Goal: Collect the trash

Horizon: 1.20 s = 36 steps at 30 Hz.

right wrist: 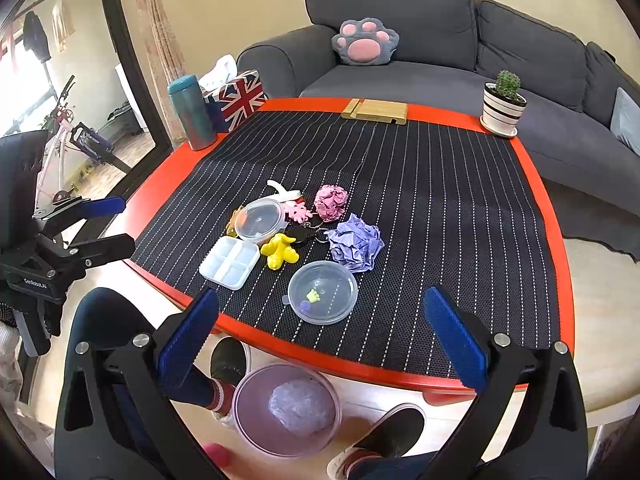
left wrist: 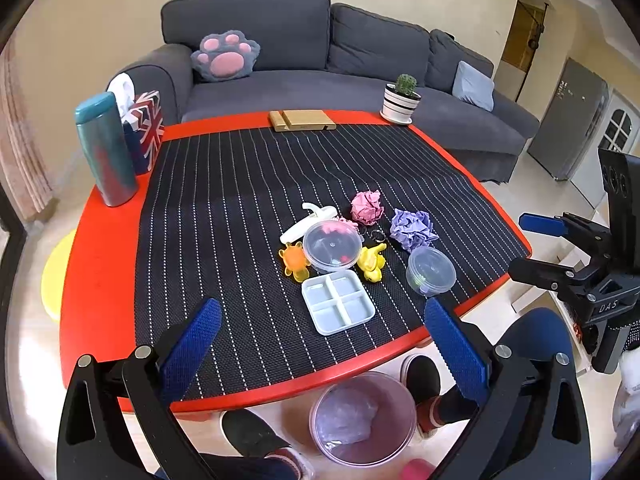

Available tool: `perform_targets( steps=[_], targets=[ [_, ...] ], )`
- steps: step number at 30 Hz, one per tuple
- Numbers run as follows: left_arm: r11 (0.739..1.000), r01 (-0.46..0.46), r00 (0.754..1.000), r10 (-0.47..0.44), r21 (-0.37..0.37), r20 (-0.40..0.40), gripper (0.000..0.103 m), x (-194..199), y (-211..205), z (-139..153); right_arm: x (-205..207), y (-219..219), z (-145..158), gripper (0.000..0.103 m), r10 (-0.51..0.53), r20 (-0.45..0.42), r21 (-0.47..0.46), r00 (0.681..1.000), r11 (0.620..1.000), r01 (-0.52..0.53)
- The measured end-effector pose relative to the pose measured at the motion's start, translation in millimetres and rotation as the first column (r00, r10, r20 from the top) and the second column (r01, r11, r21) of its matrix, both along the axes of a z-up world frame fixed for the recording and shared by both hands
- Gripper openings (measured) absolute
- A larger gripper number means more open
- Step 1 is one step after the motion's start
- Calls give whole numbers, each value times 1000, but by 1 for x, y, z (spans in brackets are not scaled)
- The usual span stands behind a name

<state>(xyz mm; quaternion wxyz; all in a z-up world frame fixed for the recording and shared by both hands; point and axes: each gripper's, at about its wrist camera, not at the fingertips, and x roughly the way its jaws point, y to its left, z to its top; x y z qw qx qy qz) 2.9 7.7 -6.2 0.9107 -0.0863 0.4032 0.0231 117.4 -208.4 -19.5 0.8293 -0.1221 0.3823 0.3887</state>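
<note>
**Inventory: trash on the worktop, bin below, both tongs empty**

- Left tongs (left wrist: 322, 344): blue pads spread wide, nothing between them; held back over the near edge of the worktop (left wrist: 100, 272), probably so the whole cluster is in sight before a pick.
- Right tongs (right wrist: 320, 334): likewise spread and empty, poised above the near rim.
- Pink paper ball (left wrist: 367, 207): crumpled, on the striped mat (left wrist: 224, 208) at the far side of the cluster; judged trash.
- Purple paper ball (left wrist: 412, 228): crumpled, just beside the pink one; judged trash. Nearer the right tongs.
- Bin (left wrist: 363, 418): translucent pink, on the floor between the person's shoes, close under the worktop edge, so a drop needs only a short carry. A pale crumpled wad already lies in it.
- Keepers, mixed in close: two lidded clear tubs (left wrist: 332, 245), divided tray (left wrist: 338, 301), yellow toy (left wrist: 372, 264), orange toy (left wrist: 295, 261), white clip, keyrings. Their crowding calls for a clean pinch on paper alone.
- Far rim, well apart: flask (left wrist: 105, 148), tissue box, wooden stand, cactus pot (left wrist: 401, 102).
</note>
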Motion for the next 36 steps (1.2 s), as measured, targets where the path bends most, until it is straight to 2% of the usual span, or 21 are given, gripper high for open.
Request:
perform_targets(
  steps=[12,20,27,33,35,36],
  targets=[
    [1000,-5,1000,5,-5,-9,98,0,3,-5,14,26,-13,100,21,-41,-63,999,998,-24],
    [1000,-8,1000,7,-5,-16,98,0,5,-7,37,54,-45,100,-20,-109,-192,994,981,-2],
    [1000,-15,999,15,-5,-35,98,1,7,-12,50,68,-64,100,-32,-170,-254,985,967,-12],
    [1000,-11,999,11,-11,-43,98,3,7,-15,52,72,-72,100,-21,-209,-258,978,965,-35],
    [1000,-12,999,11,-12,-46,98,4,7,-16,52,73,-74,98,-17,-220,-254,975,966,-40],
    [1000,-12,999,11,-13,-48,98,4,7,-16,52,73,-74,87,-15,-224,-253,974,967,-43]
  ],
)
